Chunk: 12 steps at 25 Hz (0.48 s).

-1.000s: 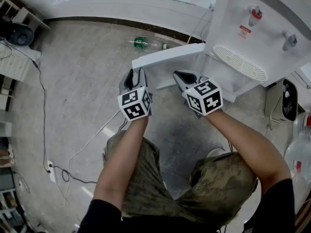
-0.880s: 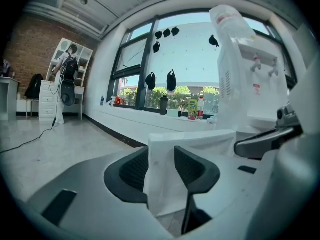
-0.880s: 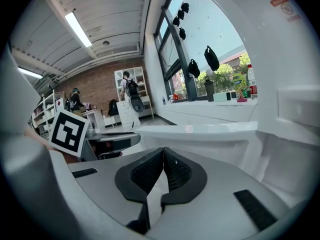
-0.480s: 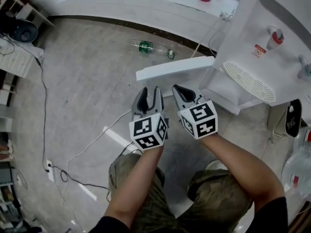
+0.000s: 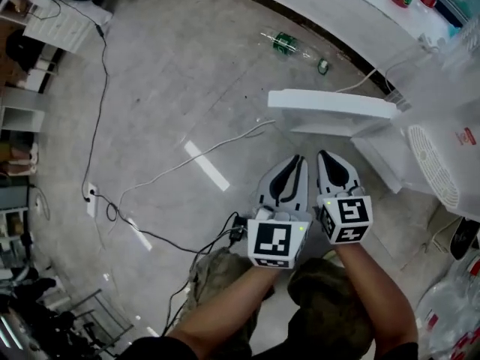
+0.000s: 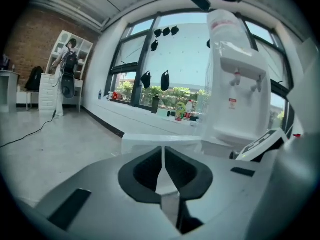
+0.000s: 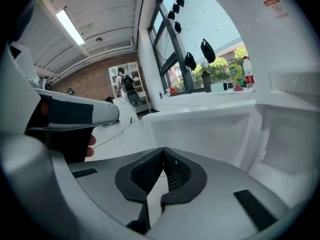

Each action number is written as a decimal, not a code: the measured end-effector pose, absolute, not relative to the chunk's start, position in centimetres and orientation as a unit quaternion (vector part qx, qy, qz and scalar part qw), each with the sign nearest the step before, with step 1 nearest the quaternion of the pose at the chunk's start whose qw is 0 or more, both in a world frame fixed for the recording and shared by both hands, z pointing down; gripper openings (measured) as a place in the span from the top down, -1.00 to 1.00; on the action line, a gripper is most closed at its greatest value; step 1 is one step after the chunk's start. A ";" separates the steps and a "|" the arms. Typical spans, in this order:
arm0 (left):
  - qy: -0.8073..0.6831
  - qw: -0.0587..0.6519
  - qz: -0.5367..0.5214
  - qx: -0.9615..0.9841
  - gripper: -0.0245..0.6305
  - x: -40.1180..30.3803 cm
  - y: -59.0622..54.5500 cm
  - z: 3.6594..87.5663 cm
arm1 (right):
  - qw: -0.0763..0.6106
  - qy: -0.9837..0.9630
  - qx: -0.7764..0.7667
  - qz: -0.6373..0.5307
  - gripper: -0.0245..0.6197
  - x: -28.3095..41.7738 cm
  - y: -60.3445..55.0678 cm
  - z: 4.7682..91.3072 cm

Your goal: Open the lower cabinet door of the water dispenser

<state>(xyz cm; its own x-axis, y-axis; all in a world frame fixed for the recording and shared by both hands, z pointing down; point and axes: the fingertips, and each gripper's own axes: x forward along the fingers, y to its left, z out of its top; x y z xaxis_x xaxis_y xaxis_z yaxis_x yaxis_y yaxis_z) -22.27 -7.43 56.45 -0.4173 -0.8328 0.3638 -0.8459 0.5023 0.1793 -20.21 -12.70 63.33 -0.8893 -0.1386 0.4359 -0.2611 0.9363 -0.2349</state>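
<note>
The white water dispenser stands at the right, and its lower cabinet door is swung wide open, sticking out to the left. Both grippers hover side by side in front of the door, short of it and touching nothing. My left gripper has just been closing; its jaws now meet with nothing between them. My right gripper is shut and empty too. The left gripper view shows the door beyond the shut jaws, with the dispenser to the right. In the right gripper view the door's inner face lies just ahead.
A green bottle lies on the floor near the white counter. Cables and a power strip run over the floor at left. A clear water jug sits at lower right. A person stands far off.
Both grippers have drawn back from the open door toward my body. The left jaws, open before, have come together. The door stays open.
</note>
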 end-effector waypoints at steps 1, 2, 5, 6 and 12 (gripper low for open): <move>-0.846 0.207 0.007 0.492 0.87 -22.0 -7.3 56.5 | 0.214 -0.960 0.104 0.147 0.92 -20.0 -12.7 63.8; -0.847 0.206 -0.002 0.491 0.88 -21.4 -7.2 56.6 | 0.219 -0.959 0.103 0.147 0.92 -19.5 -12.5 64.3; -0.826 0.226 -0.020 0.515 0.90 -17.7 -6.5 57.1 | 0.239 -0.956 0.092 0.140 0.92 -16.8 -11.1 64.7; -0.816 0.236 -0.022 0.526 0.90 -16.5 -6.2 57.2 | 0.244 -0.955 0.089 0.142 0.92 -15.9 -10.6 64.3; -0.777 0.264 0.024 0.572 0.91 -13.3 -4.6 54.2 | 0.281 -0.939 0.112 0.163 0.92 -9.4 -8.7 59.8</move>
